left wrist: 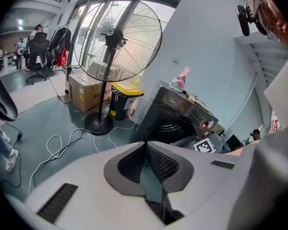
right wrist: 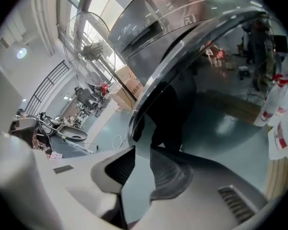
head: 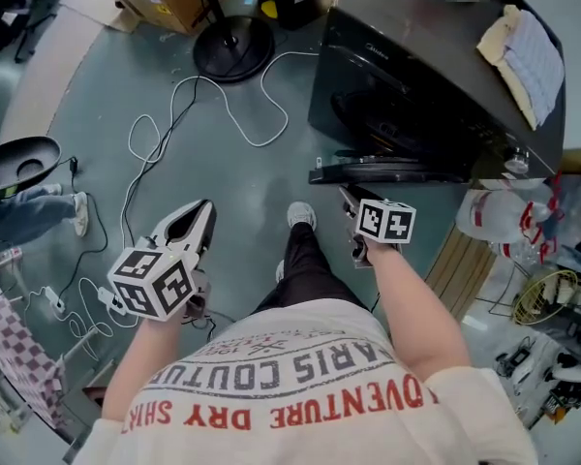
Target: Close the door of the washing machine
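A black front-loading washing machine (head: pixel 416 76) stands on the grey-green floor (head: pixel 252 177), and everything else is best placed from it. Its round door (head: pixel 387 170), chrome-rimmed with dark glass, hangs open. In the head view it shows edge-on as a thin dark slab standing out from the machine's front, leaving the drum mouth (head: pixel 387 114) uncovered behind it. The slab's long axis runs away from the machine's front, roughly toward the side where a tall wire-caged standing fan (left wrist: pixel 117 37) rises. The door's outer face therefore points at the person and its inner face at the drum mouth. A pale folded cloth (head: pixel 523 56) lies on the machine's top, and a thin white cable (head: pixel 223 105) loops over the floor off the machine's fan side. The right claw (head: pixel 347 200) is much the nearer, just beside the door's outer face, though contact cannot be told. In the right gripper view the chrome rim (right wrist: pixel 177 51) arcs close ahead of its jaws, which stand a narrow gap apart with nothing between them. The left claw (head: pixel 205 207) is well apart from the machine, its jaws closed tip to tip on nothing. The push looks to fall to the right claw, pressing the outer face toward the drum mouth, across the slab's long axis.
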{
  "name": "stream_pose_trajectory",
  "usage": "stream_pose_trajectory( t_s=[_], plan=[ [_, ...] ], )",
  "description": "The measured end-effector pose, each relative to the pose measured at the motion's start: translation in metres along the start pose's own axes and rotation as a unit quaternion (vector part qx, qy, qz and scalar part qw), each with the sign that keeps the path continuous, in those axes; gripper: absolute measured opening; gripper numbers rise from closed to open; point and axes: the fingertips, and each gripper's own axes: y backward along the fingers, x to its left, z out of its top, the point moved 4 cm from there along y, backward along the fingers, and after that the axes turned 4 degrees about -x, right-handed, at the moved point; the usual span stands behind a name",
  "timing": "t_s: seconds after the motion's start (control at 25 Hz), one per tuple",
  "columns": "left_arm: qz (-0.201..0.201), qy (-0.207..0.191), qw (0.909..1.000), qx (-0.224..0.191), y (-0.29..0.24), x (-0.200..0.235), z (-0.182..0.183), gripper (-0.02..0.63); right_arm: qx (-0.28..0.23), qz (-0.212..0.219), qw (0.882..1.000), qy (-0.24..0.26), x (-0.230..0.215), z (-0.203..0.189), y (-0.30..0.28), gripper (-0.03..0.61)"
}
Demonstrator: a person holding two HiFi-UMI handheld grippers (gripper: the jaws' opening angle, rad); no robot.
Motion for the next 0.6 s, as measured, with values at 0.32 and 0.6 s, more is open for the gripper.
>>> stream_pose_trajectory(
  t_s=[0.32, 0.6],
  plan=[
    [0.003, 0.006, 0.9999, 0.008, -0.024, -0.001, 0.013, 0.038, -0.035, -0.025, 0.999, -0.014, -0.02, 0.053, -0.012, 0.076],
    [0.009, -0.006, 0.9999, 0.012, -0.032, 0.001, 0.031, 0.038, -0.07, -0.041, 0.996, -0.047, -0.032, 0.098, -0.025, 0.054]
  ],
)
